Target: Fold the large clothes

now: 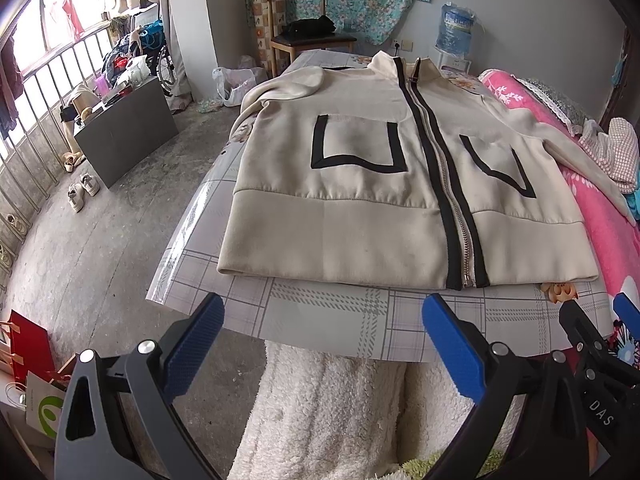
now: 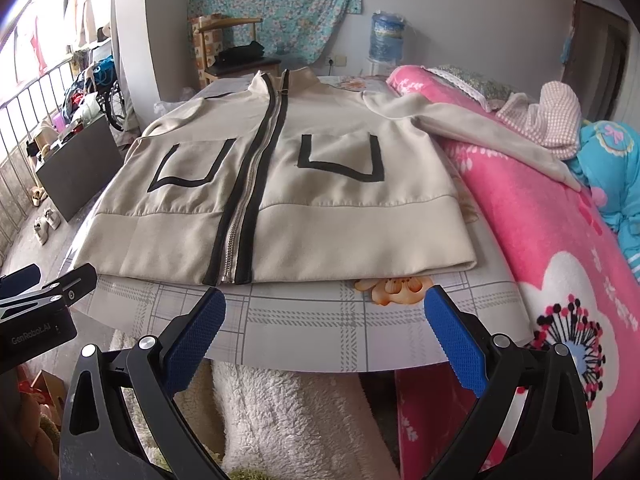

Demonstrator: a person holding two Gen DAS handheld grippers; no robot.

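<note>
A beige zip-up jacket [image 1: 360,184] [image 2: 304,200] with black trim and two black-outlined pockets lies spread flat, front up, on a plaid-covered table [image 1: 320,320] [image 2: 320,328], hem toward me. Its right sleeve [image 2: 480,136] stretches out over the pink blanket. In the left wrist view its left sleeve hangs off the table's far left side. My left gripper [image 1: 324,320] hovers open just short of the hem, nothing between its blue pads. My right gripper [image 2: 326,316] is open too, below the hem near the zipper's end. Each gripper shows at the edge of the other's view.
A pink flowered blanket [image 2: 560,240] lies piled along the table's right side with a checked cloth [image 2: 548,120] on it. A white fleece cover [image 1: 328,412] hangs under the table's near edge. A grey box [image 1: 124,132], shoes [image 1: 82,192] and a chair [image 1: 308,36] stand on the floor to the left and behind.
</note>
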